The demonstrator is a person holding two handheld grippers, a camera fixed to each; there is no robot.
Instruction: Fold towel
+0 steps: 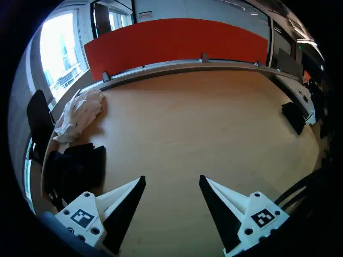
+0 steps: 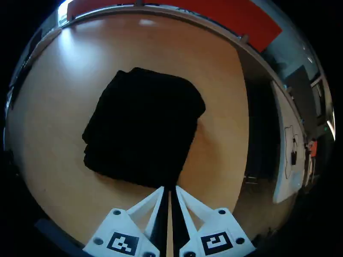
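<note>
Towel (image 2: 141, 124): black, folded, mid-bench (image 1: 193, 120).
Left claw (image 1: 171, 182): we see it spread wide above the bench.
Right claw (image 2: 170, 190): pressed together at the towel's near edge.

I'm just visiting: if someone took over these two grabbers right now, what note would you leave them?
Left gripper: fingers open, empty, above the wooden table.
Right gripper: fingers shut, tips at the near edge of the black towel; unclear if they pinch it.
Done: that towel lies folded in a compact block.
To do: a crumpled white cloth and a dark pile beside it look unfolded.
</note>
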